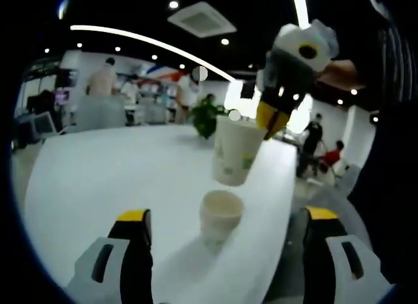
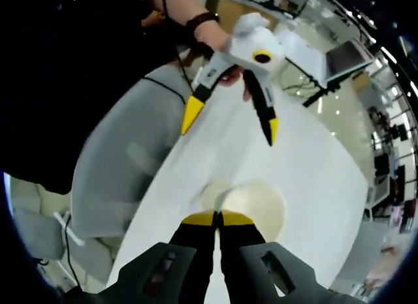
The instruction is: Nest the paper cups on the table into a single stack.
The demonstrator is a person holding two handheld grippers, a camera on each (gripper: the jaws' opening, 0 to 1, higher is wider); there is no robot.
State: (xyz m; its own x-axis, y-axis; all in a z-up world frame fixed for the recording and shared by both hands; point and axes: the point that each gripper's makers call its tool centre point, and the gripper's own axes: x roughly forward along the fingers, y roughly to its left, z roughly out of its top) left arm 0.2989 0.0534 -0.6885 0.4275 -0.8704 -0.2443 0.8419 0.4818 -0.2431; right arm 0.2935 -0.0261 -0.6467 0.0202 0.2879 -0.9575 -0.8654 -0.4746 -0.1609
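Right gripper [image 2: 219,219]: jaws are pinching the rim of the raised cup [image 1: 234,150].
Left gripper [image 2: 228,124]: jaws are hanging open, empty.
Lower cup [image 1: 221,216]: standing on the desk [image 1: 117,180].
Next: we are centring, then lowering straight.

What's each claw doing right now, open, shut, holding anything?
Left claw: open, empty, behind the small cup on the table.
Right claw: shut on the rim of the raised cup.

Open office: dark ceiling with a curved light strip [image 1: 150,41], a green plant [image 1: 205,116] beyond the white tabletop [image 1: 117,180], grey chair [image 2: 124,167] alongside.
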